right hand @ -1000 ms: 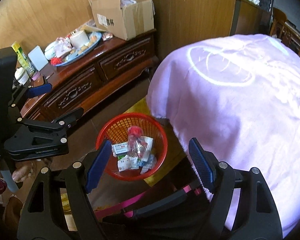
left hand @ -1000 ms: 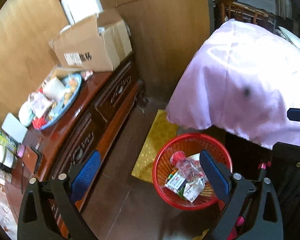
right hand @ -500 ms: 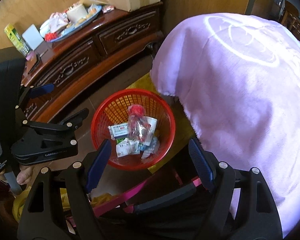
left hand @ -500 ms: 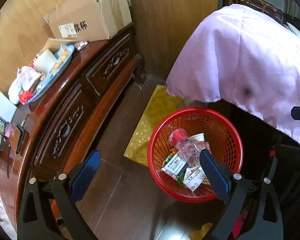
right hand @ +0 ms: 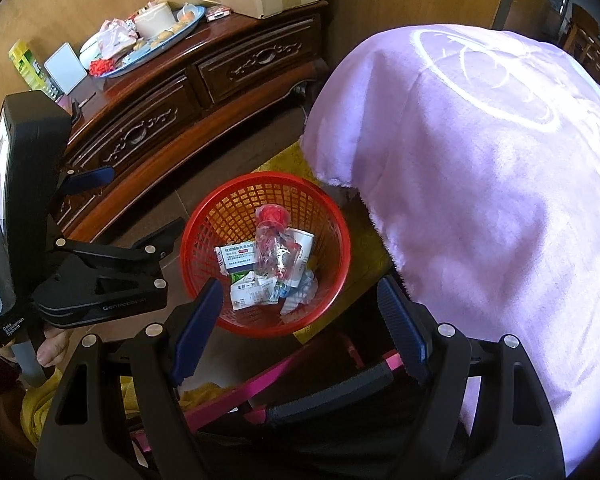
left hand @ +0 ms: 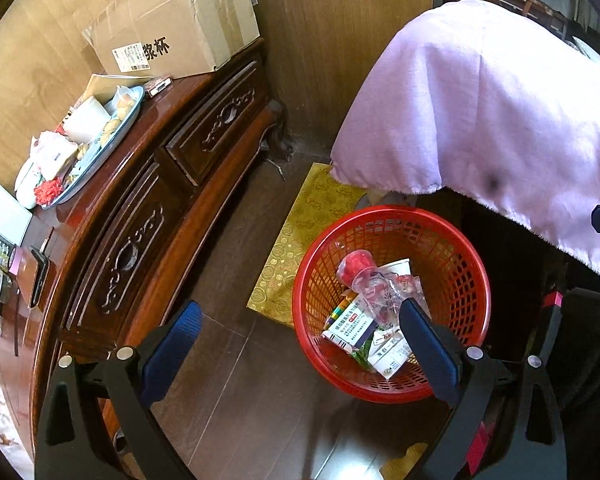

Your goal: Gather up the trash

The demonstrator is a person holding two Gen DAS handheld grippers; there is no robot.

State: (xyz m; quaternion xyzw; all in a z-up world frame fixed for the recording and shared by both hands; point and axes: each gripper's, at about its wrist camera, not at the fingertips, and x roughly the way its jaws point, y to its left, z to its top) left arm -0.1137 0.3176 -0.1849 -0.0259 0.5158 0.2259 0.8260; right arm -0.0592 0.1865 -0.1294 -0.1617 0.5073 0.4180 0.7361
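Observation:
A red mesh basket [left hand: 392, 211] stands on the dark floor, holding a crumpled clear bottle with a red cap [left hand: 366, 278], several small printed cartons [left hand: 350, 325] and a paper cup. My left gripper [left hand: 300, 344] hangs open above the floor, its right finger over the basket's near edge, nothing between its pads. In the right wrist view the same basket [right hand: 260, 178] lies ahead of my right gripper [right hand: 300, 328], which is open and empty above the near rim. The bottle [right hand: 274, 236] lies across the cartons [right hand: 238, 260]. The left gripper [right hand: 132, 208] shows at the left, held by a hand.
A dark carved sideboard [left hand: 148, 216] runs along the left, bearing a cardboard box [left hand: 180, 24] and a blue tray [left hand: 96, 148] of oddments. A purple cloth [left hand: 480, 112] drapes furniture on the right. A yellow mat [left hand: 300, 236] lies beside the basket. Pink-and-black gear [right hand: 284, 372] sits below.
Both grippers sank and tipped further down, so the basket now looks larger and nearer in both views. Both stayed open and empty.

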